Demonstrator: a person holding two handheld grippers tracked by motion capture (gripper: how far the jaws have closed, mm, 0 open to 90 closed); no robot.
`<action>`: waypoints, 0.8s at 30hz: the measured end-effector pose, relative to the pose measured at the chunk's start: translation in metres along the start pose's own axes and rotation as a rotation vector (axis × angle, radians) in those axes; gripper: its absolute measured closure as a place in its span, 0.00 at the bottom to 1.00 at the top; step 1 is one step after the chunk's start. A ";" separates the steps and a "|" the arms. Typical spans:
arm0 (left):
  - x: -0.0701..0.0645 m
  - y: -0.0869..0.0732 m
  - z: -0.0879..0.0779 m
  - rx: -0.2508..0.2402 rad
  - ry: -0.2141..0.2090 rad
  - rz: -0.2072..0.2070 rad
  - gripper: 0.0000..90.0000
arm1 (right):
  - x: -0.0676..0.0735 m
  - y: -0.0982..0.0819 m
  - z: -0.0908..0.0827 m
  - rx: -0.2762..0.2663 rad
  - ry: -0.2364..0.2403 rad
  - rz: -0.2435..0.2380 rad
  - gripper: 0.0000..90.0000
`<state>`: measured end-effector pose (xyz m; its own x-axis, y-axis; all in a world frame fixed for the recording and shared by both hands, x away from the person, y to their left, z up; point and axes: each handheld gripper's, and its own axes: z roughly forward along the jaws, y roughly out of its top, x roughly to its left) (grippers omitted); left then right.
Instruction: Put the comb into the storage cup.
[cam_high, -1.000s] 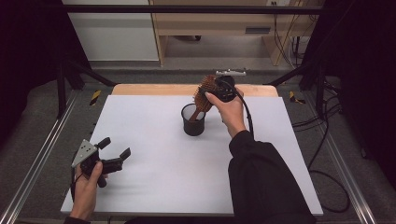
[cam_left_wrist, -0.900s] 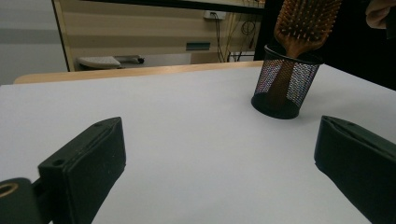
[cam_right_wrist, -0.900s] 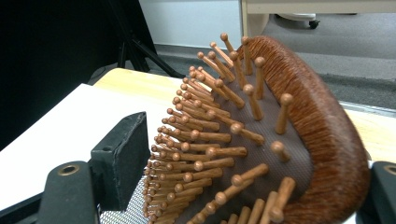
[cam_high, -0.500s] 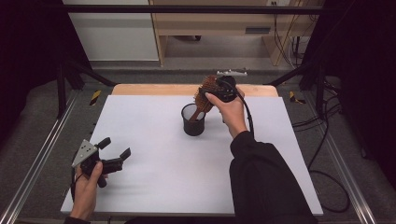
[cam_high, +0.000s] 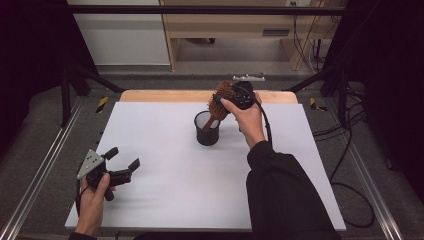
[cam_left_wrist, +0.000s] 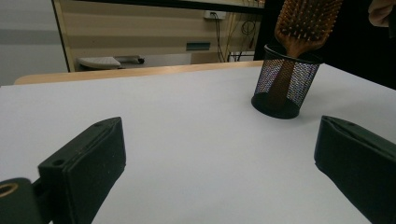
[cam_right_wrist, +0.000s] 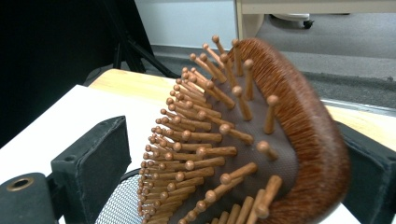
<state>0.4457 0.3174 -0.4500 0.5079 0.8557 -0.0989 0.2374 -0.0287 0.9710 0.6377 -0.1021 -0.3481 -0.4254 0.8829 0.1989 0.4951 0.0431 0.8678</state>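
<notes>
Since a second ago neither hand has shifted across the table; what changed is my right gripper, whose jaws have just been opening around the head of the brown wooden paddle hairbrush with peg bristles. In the right gripper view the left pad stands clear of the bristles, while the right one sits close behind the brush's back, and I cannot tell whether it touches. The brush stands handle-down in the black wire-mesh cup, leaning against its rim, head well above it.

As I judge it, the placing is done and the release is under way; what's left is drawing that gripper away without tipping the cup.

My left gripper hovers low at the near left, jaws wide and empty.

The white tabletop has a light wood strip along its far edge; beyond lie grey floor, pale cabinets, cables and dark curtains.
</notes>
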 end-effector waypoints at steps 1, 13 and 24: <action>0.000 0.000 0.000 0.000 0.000 -0.001 0.03 | 0.000 0.000 -0.001 -0.002 -0.001 0.001 0.08; 0.000 0.000 0.000 0.000 -0.003 -0.001 0.03 | 0.002 0.001 -0.003 -0.001 -0.005 -0.005 0.07; -0.001 0.000 0.000 0.000 -0.006 0.000 0.03 | 0.000 0.001 -0.005 0.001 -0.009 -0.023 0.07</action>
<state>0.4459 0.3166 -0.4498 0.5131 0.8525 -0.1003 0.2375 -0.0287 0.9710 0.6344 -0.1048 -0.3451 -0.4294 0.8860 0.1748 0.4861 0.0636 0.8716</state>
